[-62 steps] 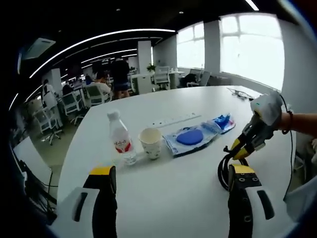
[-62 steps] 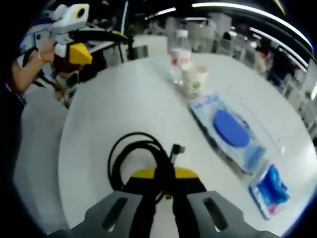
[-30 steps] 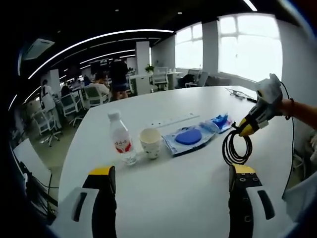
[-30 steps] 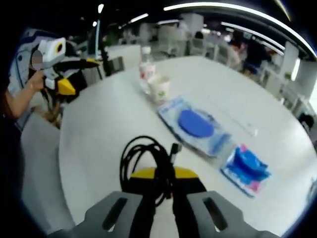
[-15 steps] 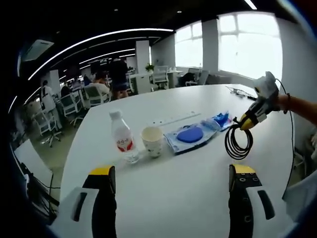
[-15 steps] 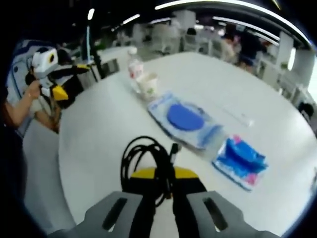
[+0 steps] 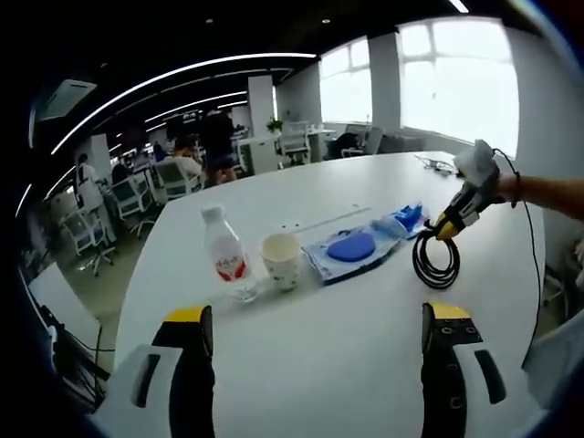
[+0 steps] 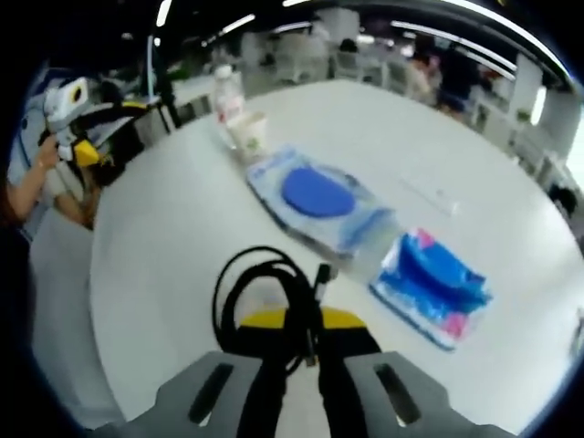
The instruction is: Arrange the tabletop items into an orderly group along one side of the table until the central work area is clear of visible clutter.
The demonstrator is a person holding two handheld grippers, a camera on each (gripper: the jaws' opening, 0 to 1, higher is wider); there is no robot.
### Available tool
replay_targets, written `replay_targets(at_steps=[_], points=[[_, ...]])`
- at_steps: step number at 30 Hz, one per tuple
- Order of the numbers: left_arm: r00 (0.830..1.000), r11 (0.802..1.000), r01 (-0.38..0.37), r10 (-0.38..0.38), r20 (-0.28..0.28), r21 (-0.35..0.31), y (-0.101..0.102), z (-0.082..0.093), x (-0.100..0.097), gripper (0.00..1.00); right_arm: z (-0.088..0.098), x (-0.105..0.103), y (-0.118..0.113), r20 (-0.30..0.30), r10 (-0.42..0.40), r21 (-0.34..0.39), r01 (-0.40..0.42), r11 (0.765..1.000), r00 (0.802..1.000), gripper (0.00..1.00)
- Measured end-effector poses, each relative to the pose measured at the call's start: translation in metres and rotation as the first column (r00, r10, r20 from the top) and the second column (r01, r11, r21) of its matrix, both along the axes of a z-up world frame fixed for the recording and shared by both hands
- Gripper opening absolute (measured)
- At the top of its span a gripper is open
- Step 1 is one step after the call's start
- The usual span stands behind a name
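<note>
Right tongs (image 8: 298, 339) grip coiled black cable (image 8: 260, 297); bottle (image 7: 224, 255) label unreadable.

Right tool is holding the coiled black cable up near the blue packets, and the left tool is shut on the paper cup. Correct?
Not quite. The left tool is open, short of the paper cup, as the left gripper view shows. The right tool does hold the coiled black cable near the blue packets.

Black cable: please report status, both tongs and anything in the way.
Right tongs shut on black cable, above table. Left tongs open. Blue packets close ahead.
</note>
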State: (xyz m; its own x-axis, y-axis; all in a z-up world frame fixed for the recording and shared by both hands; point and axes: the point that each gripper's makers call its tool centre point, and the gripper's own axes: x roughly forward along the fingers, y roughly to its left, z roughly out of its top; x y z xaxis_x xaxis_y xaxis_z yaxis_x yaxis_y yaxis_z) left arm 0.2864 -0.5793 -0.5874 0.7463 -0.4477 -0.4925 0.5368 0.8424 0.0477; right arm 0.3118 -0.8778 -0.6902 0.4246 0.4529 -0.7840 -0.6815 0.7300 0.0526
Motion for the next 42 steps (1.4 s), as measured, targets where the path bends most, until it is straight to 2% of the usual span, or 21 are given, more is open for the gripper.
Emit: replay_targets(at_steps=[5, 9, 12, 16, 19, 26, 42], points=[[1.000, 1.000, 0.008, -0.008, -0.007, 0.008, 0.000, -0.005, -0.002, 0.94, -0.008, 0.006, 0.000, 0.005, 0.020, -0.039, -0.020, 0.999, 1.000, 0.07], [1.000, 1.000, 0.004, -0.004, -0.017, 0.004, 0.002, -0.008, -0.005, 0.94, -0.017, 0.009, -0.004, 0.012, 0.041, -0.137, -0.039, 0.990, 0.999, 0.07], [1.000, 1.000, 0.005, -0.005, -0.020, 0.004, 0.002, -0.010, -0.007, 0.94, -0.022, 0.012, -0.003, 0.013, 0.064, -0.174, -0.060, 0.983, 0.998, 0.08], [1.000, 1.000, -0.003, 0.003, -0.027, 0.003, 0.004, -0.012, -0.008, 0.93, -0.028, 0.016, -0.002, 0.003, 0.071, -0.191, -0.069, 0.979, 0.997, 0.08], [1.000, 1.000, -0.002, 0.002, -0.025, -0.003, 0.006, -0.011, -0.009, 0.93, -0.035, 0.017, -0.006, -0.008, 0.099, -0.241, -0.097, 0.966, 0.995, 0.08], [0.999, 1.000, -0.018, 0.019, -0.026, 0.002, 0.014, -0.013, -0.009, 0.93, -0.045, 0.022, -0.010, -0.011, 0.134, -0.295, -0.132, 0.946, 0.991, 0.09], [0.999, 1.000, -0.022, 0.022, -0.042, 0.006, 0.022, -0.018, -0.017, 0.94, -0.053, 0.026, -0.016, -0.006, 0.116, -0.315, -0.112, 0.942, 0.993, 0.10]])
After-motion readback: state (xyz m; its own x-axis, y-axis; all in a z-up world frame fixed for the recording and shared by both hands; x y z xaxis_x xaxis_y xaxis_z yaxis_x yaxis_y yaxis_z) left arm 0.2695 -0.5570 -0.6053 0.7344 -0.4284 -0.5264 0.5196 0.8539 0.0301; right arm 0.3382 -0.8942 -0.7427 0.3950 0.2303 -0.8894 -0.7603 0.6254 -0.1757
